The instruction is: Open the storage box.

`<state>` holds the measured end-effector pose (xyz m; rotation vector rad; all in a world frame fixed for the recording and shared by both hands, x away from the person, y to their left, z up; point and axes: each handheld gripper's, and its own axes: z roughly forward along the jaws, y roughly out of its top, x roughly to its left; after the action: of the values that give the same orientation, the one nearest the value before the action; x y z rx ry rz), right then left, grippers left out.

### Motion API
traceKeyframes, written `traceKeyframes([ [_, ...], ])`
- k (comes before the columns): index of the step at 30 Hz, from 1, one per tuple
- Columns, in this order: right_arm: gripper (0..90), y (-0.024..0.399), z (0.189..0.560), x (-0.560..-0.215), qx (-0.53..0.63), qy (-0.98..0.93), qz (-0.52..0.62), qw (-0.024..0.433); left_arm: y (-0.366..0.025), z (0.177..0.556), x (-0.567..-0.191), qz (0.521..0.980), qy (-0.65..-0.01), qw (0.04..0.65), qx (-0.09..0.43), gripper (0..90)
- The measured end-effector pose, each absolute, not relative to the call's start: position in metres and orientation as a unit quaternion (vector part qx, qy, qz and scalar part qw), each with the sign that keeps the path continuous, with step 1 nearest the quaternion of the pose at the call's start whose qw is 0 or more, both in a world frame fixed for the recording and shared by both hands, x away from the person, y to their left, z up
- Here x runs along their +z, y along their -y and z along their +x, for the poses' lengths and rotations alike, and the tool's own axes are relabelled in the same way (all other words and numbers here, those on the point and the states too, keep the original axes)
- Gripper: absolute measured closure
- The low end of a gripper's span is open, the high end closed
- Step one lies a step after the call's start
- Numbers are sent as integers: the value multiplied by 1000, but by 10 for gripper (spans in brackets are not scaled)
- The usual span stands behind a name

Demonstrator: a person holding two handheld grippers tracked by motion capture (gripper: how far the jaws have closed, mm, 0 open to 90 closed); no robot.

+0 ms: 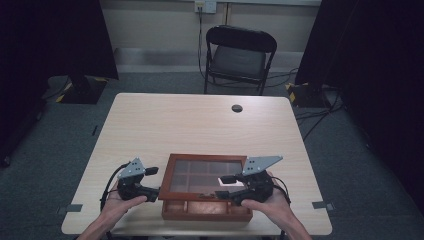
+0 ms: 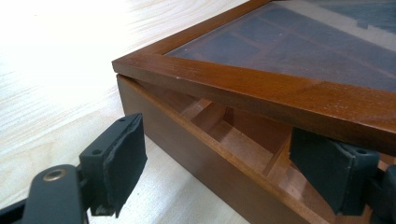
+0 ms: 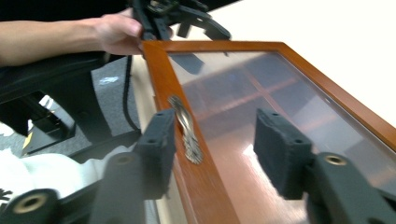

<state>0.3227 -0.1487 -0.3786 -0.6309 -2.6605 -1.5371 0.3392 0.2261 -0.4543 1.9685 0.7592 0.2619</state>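
A brown wooden box [image 1: 207, 210] with a glass lid [image 1: 205, 174] stands near the table's front edge; its lid is lifted a little at the front, and wooden compartments [image 2: 243, 140] show inside. My left gripper [image 1: 151, 183] is open at the box's front left corner [image 2: 224, 168]. One pad [image 2: 119, 161] is outside the wall and the other pad [image 2: 332, 171] is inside, under the lid's rim. My right gripper [image 1: 226, 188] is open astride the lid's front frame [image 3: 219, 151], by a metal handle [image 3: 187, 133].
The pale wooden table [image 1: 165, 125] has a round cable hole [image 1: 237, 108] at the back. A black folding chair [image 1: 239, 54] stands behind it. Dark curtains and floor cables flank both sides. The other hand [image 3: 114, 32] holds the left gripper at the lid's far corner.
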Motion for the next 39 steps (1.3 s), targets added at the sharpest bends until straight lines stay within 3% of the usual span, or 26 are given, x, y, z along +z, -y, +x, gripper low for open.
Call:
traceKeyframes([
  [6, 327, 160, 321, -384, -489, 844, -218, -4, -227, 340, -451, 813, -304, 484, 110, 202],
  [16, 244, 170, 321, -386, -483, 847, -223, -19, -226, 343, -440, 793, -312, 511, 111, 198],
  [39, 217, 183, 332, -384, -485, 837, -245, -63, -220, 353, -423, 798, -307, 505, 116, 205],
])
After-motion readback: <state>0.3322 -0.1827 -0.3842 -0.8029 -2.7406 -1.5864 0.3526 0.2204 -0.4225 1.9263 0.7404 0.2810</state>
